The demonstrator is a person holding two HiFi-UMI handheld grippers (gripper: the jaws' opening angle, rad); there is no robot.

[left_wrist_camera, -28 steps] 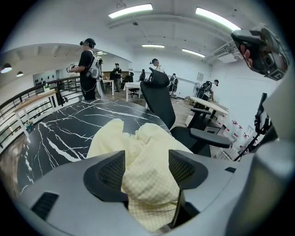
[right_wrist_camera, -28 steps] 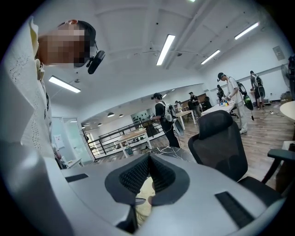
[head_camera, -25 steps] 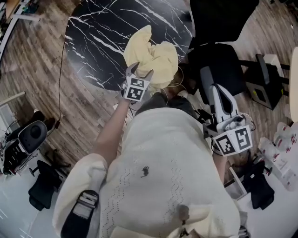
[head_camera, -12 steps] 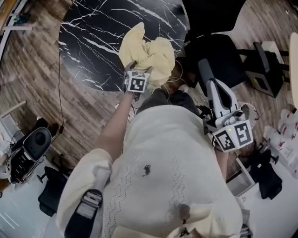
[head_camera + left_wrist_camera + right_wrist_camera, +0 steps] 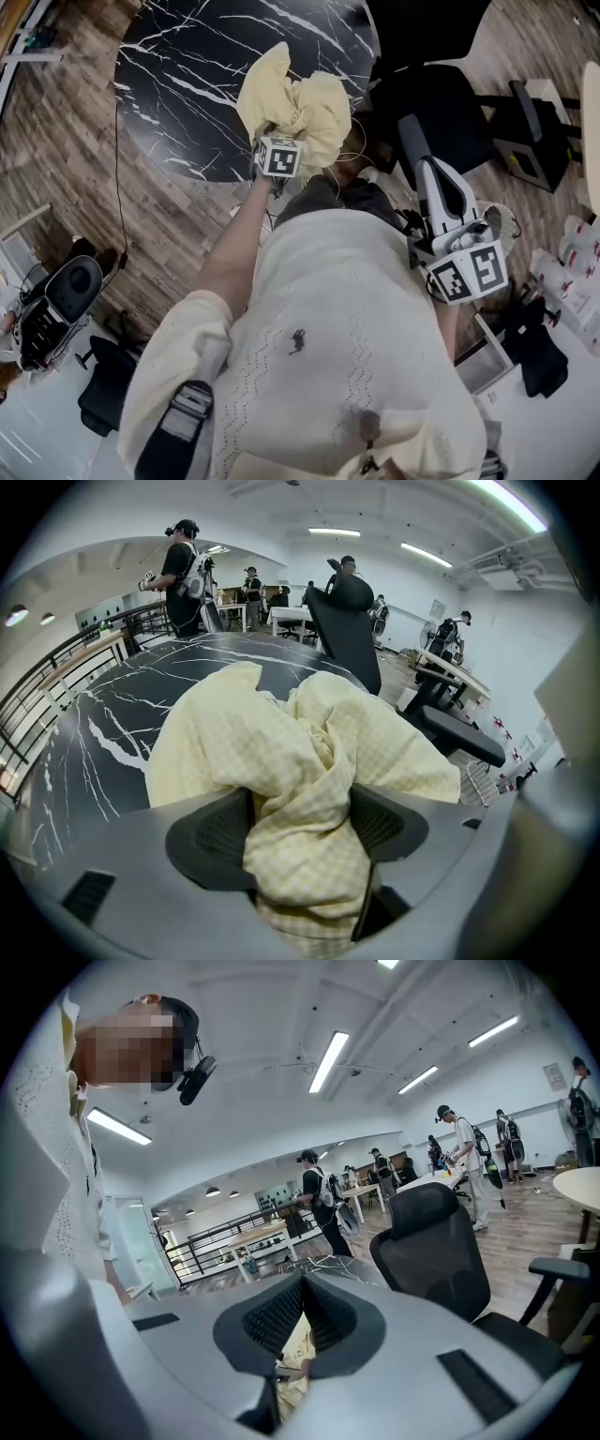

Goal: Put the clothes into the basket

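Straddling the yellow cloth [image 5: 302,101] on the black marble worktop [image 5: 187,84], the left tongs [image 5: 300,832] gape wide (fabric bunched between them); the right tongs [image 5: 302,1284] are closed together.

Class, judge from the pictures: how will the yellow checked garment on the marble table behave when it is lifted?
Probably floppy: the yellow garment lies crumpled in soft folds on the table. Likely light, being thin fabric. It may drape and trail, since only a bunch sits between the fingers of the left gripper.
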